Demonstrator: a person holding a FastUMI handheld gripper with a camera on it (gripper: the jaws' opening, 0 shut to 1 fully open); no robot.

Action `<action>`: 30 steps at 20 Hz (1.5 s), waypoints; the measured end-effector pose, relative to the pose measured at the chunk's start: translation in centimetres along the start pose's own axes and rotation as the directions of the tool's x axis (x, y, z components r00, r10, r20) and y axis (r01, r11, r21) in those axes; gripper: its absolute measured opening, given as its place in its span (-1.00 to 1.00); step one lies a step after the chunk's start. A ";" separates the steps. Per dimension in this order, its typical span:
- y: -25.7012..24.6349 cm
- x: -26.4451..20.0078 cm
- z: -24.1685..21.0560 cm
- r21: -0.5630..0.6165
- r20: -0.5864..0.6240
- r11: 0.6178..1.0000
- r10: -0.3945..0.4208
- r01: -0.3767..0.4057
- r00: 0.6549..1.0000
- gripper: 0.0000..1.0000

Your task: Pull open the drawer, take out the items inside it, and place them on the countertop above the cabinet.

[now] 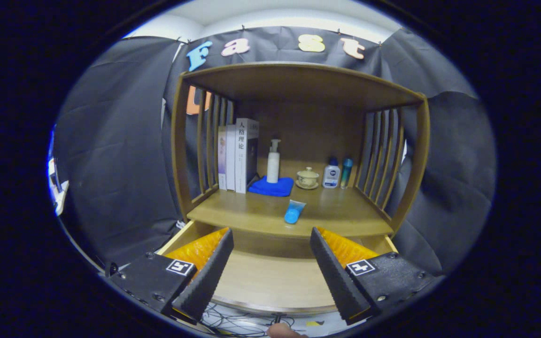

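**Drawer out, my jaws wide and bare**

My gripper sits low in the frame with its two fingers spread far apart — nothing is held between them, and neither pad touches anything. Right under and between the fingers lies the drawer, pulled out toward me; the part of its pale wooden floor that I can see between the fingers is bare, though the fingers cover its corners.

Just beyond the fingertips, in the middle of the frame, is the countertop of the wooden cabinet. A blue tube lies on it near the front edge, cap end toward me. Farther back, from left to right: a few upright books against the slatted side, a white pump bottle standing on a folded blue cloth, a small lidded cup on its saucer, a white bottle with a blue cap, and a slim teal bottle just beside it.

At the bottom edge, below the drawer front, a fingertip shows above some tangled cables.
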State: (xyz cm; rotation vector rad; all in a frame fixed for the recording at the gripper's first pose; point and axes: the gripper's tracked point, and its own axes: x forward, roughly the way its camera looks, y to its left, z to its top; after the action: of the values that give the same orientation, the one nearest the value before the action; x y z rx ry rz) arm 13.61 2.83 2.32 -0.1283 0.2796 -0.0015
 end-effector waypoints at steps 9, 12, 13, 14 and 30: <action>0.4 -2.2 -7.4 0.040 0.121 0.998 0.040 -0.045 0.992 1.00; 0.0 -2.3 -10.1 0.023 0.134 0.999 0.018 -0.022 0.991 1.00; 0.0 -2.3 -11.2 0.026 0.127 1.000 0.012 -0.015 0.992 1.00; 0.0 -2.3 -12.0 0.034 0.121 0.999 0.006 -0.011 0.993 1.00; -3.1 -1.5 -19.2 0.109 0.063 0.990 -0.099 0.092 0.993 1.00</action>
State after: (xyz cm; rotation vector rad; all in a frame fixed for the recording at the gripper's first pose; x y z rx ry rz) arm 6.91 -2.67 -15.13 -0.0361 0.2048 -0.1068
